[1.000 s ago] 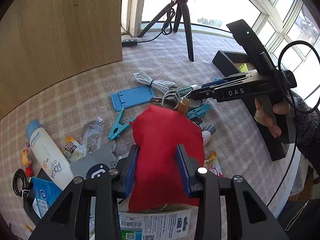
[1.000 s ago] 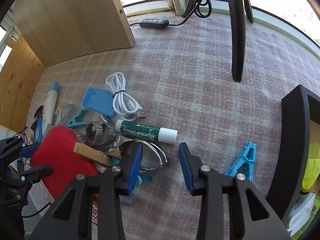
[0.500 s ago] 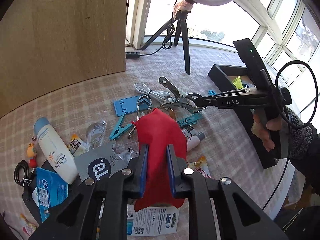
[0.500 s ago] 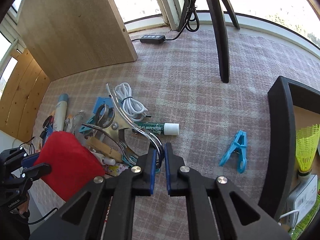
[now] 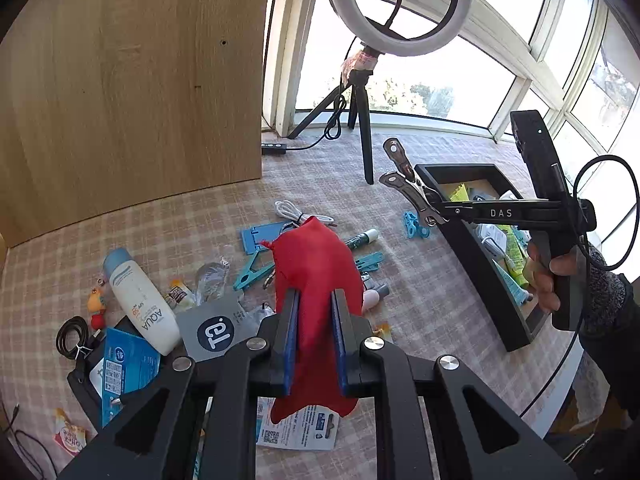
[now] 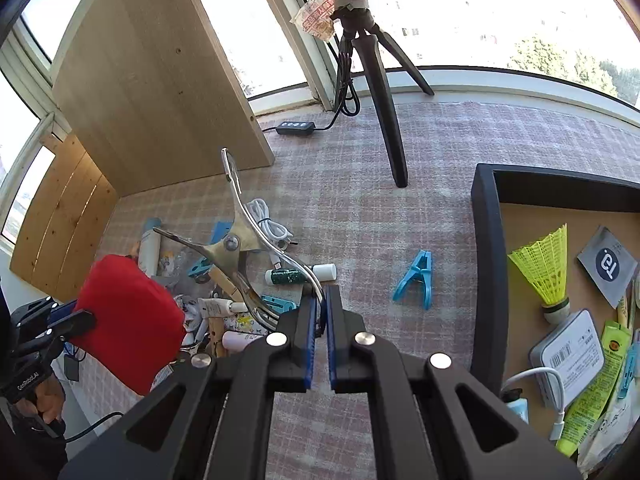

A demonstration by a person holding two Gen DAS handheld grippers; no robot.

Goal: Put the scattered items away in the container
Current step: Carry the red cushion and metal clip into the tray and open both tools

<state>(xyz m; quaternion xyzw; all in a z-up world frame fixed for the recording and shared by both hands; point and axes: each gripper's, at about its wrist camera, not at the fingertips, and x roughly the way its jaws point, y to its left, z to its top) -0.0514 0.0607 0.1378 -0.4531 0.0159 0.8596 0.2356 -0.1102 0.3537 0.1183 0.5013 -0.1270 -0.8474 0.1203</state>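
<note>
While both tools are loaded and off the bench (image 6: 400,152), the weak point is each grip. Left tool (image 5: 314,336): jaws closed most of the way onto a red cloth pouch (image 5: 320,268), which bulges out ahead of the pads and hangs below them; the jaws have just been closing on it. Soft fabric can creep out of a pinch like this, likely if the hand swings fast toward the black tray (image 5: 476,248). Right tool (image 6: 319,322): jaws almost fully shut on one thin curved handle of a large metal clamp (image 6: 234,244); in the left view the clamp sticks out sideways near the tray's near corner. Held by one end, its weight sits far from the pads, so it may pivot or slip, and its long arm could catch the tray wall. The tray already holds a shuttlecock (image 6: 548,268), packets and a white box (image 6: 568,344), so little room remains; a dropped clamp may knock things about. Many items remain scattered on the bench, among them a blue peg (image 6: 416,280) and a sunscreen bottle (image 5: 140,300).
</note>
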